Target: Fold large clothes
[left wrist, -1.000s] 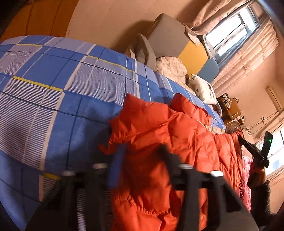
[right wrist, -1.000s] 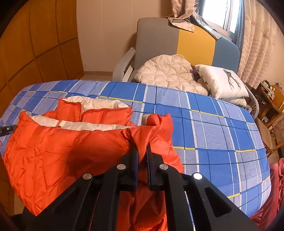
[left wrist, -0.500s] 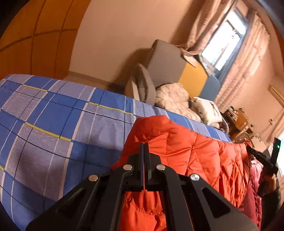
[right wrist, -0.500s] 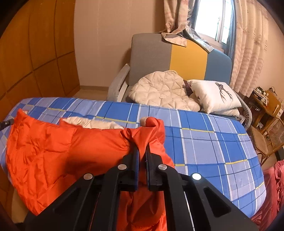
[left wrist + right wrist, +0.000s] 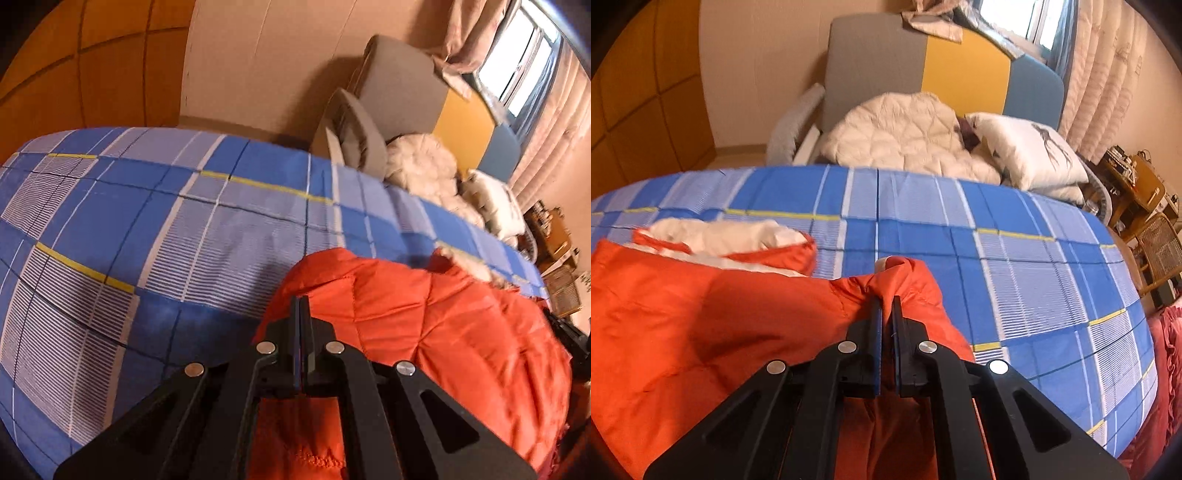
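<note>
I have both grippers clamped on the orange padded jacket, which lies across the near part of the bed, on its blue checked sheet. My left gripper has its jaws pressed fully together; orange cloth sits just around and below the tips, so I take it that a thin edge of the jacket is pinched there, though the cloth between the pads is hard to make out. My right gripper is all but closed, with a bunched ridge of the jacket squeezed between its pads and puffing up just past the tips. I hold the two points apart along the same near hem so the garment stays spread between them and can be carried as one flat panel; a single hold would let it bunch or droop. The white lining shows at the jacket's far end, towards the bed's left edge in the right wrist view, where the collar end lies open. My judgement is that I'm in the middle of a fold, bringing the near edge over towards the far side of the bed. The risk is the slippery shell sliding out of the left pinch.
</note>
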Demonstrator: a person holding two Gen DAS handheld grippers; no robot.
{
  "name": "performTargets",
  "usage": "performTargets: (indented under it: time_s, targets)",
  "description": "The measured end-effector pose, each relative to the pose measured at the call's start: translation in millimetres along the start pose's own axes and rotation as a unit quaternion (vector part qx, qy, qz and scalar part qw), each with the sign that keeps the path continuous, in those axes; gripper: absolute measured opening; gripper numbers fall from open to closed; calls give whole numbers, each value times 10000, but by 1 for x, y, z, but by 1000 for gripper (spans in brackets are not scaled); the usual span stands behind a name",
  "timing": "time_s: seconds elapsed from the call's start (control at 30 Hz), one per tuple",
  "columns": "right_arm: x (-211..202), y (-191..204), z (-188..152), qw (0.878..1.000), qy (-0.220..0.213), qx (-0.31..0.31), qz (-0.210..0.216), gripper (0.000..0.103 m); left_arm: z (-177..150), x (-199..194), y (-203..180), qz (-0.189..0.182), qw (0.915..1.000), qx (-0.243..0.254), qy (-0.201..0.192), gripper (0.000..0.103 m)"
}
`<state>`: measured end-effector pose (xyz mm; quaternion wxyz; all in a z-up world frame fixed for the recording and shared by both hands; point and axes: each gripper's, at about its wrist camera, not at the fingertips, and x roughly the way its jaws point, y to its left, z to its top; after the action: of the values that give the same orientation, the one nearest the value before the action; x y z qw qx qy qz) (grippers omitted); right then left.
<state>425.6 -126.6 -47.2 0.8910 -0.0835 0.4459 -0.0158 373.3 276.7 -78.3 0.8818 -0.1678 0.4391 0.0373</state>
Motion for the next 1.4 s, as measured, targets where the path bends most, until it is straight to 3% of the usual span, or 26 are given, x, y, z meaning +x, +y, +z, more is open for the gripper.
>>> performTargets:
  time_s: [0.27, 0.37, 0.43, 0.47, 0.5, 0.57, 0.6, 0.8, 0.9, 1.03, 1.17, 1.4]
  targets:
    - [25, 2, -2, 9995, 245, 107, -142, 4, -1, 14, -16, 588, 9979, 272, 74, 0]
    - [20, -3, -3, 9995, 228, 209, -28, 4, 1, 1, -14, 739, 9972, 91, 23, 8]
    - [16, -7, -3, 9993, 216, 296, 48, 4, 1, -18, -14, 827, 9964, 23, -170, 25]
    - [14, -10, -3, 9991, 213, 355, 106, 8, -1, -33, -19, 932, 9949, 33, -382, 32]
    - [11, -12, -3, 9988, 205, 422, 153, 20, -2, -43, -23, 944, 9942, 54, -520, 33]
    - [4, -15, -3, 9983, 122, 516, 257, 40, -10, -72, -39, 742, 9940, 98, -802, 34]
    - [-1, -15, -3, 9982, 61, 544, 241, 46, -17, -85, -50, 552, 9942, 139, -912, 35]
    - [-40, -25, -12, 9957, -234, 775, 451, 47, -62, -111, -128, -425, 9931, 467, -990, 37]
    - [-71, -28, -28, 9933, -513, 823, 632, 58, -77, -101, -160, -512, 9924, 632, -923, 37]
    - [-104, -24, -54, 9903, -757, 663, 955, 58, -92, -77, -183, -419, 9945, 650, -703, 36]
    - [-110, -18, -72, 9902, -653, 500, 1126, 58, -98, -63, -190, -293, 9953, 689, -615, 36]
    - [-118, -8, -96, 9925, -648, 379, 961, 58, -104, -63, -191, -237, 9935, 898, -662, 36]
